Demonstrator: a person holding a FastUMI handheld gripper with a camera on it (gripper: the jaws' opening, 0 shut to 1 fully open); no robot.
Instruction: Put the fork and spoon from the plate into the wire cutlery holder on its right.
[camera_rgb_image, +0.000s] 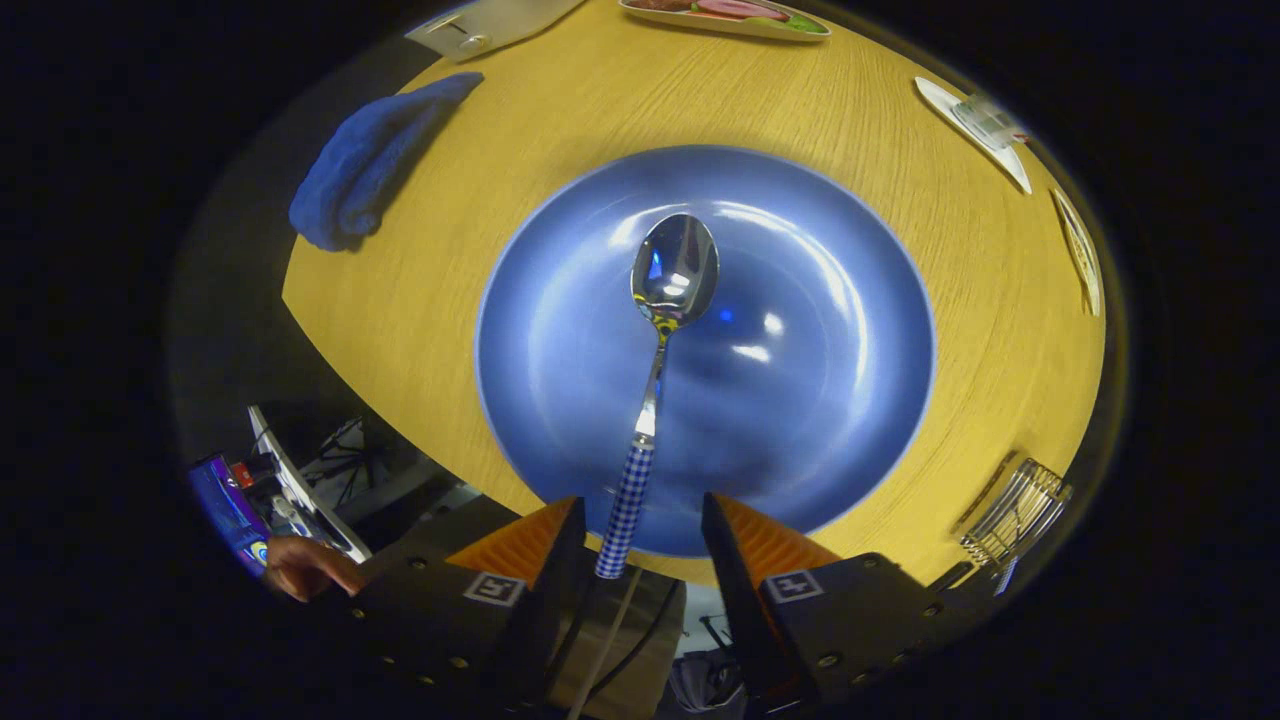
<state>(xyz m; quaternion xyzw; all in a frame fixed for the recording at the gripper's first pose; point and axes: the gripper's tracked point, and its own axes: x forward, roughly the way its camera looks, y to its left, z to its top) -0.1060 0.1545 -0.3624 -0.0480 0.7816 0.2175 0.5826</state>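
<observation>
The gripper (640, 530) hung wide open over the spoon (660, 350), whose checked handle lay between its fingers, ready for gripping. The spoon rested on the plate (820, 420); the wire holder (1015, 515) stood at right.

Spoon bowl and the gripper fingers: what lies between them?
In the gripper view, only the spoon's own checked handle, running back over the blue plate and ending between the open fingers of the gripper. Neither presses on it.

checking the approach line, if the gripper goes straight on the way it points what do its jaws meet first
Probably the spoon: its checked handle end lies between the open jaws of the gripper, on the blue plate. Depth is hard to judge.
</observation>
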